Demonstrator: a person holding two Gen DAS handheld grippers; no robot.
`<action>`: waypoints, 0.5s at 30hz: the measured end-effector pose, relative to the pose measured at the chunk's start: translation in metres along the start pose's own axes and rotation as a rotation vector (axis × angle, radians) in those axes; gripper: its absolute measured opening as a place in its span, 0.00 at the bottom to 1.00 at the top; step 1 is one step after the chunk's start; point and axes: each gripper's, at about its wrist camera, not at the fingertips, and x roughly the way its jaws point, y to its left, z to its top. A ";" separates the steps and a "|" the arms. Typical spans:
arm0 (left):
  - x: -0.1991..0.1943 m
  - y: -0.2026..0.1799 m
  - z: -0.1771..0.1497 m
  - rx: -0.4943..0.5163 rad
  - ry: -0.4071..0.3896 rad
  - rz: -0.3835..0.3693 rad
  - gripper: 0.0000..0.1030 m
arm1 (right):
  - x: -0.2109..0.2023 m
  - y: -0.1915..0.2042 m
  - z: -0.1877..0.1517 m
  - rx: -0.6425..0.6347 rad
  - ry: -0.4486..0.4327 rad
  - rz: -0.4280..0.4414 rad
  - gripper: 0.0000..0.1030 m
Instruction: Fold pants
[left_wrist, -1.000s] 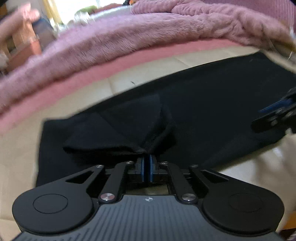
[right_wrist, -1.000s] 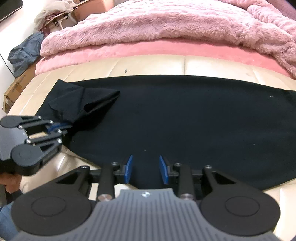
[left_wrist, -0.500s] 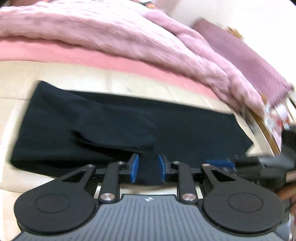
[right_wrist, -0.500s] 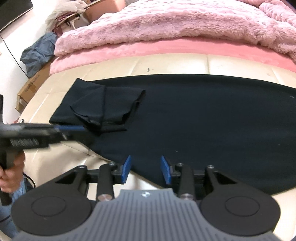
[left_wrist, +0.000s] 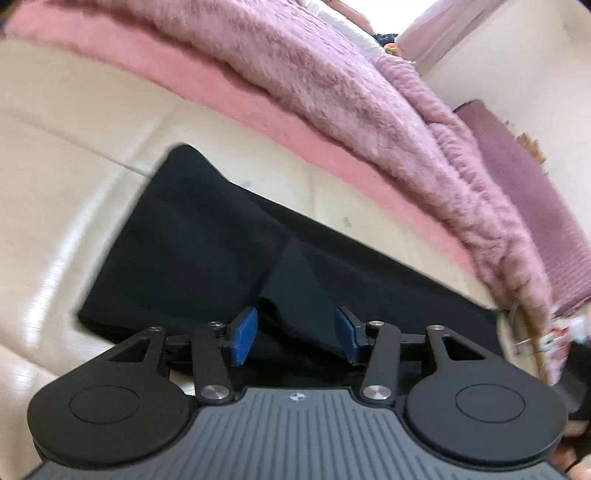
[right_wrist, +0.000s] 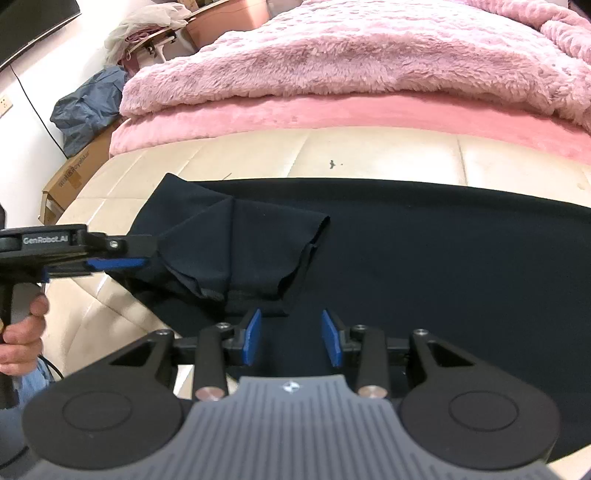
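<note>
Black pants (right_wrist: 424, 251) lie flat across a cream padded surface (right_wrist: 369, 155). Their left end is turned over into a loose flap (right_wrist: 251, 247), also seen in the left wrist view (left_wrist: 207, 240). My left gripper (left_wrist: 294, 336) is open, its blue pads (left_wrist: 243, 336) on either side of a raised fold of the flap without pinching it. In the right wrist view it reaches in from the left (right_wrist: 122, 264). My right gripper (right_wrist: 291, 338) is open and empty, over the pants' near edge just right of the flap.
A pink fluffy blanket (right_wrist: 351, 55) is piled behind on a pink sheet (right_wrist: 332, 110). A cardboard box (right_wrist: 77, 173) and a blue-grey bundle (right_wrist: 88, 107) sit on the floor at left. A purple cushion (left_wrist: 535, 206) lies far right in the left wrist view.
My left gripper carried the pants' end rightward over the body, then opened and let the fabric go. The flap now lies further right. My right gripper stayed open.
</note>
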 end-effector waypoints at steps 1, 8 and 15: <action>0.005 -0.001 0.002 -0.013 0.006 -0.025 0.53 | 0.001 0.000 0.000 0.000 0.001 -0.001 0.33; 0.038 -0.036 0.023 0.037 0.030 -0.144 0.53 | 0.006 -0.006 0.003 0.001 0.007 -0.027 0.34; 0.044 -0.075 0.034 0.153 0.032 -0.214 0.53 | 0.007 -0.010 0.010 0.001 -0.004 -0.041 0.36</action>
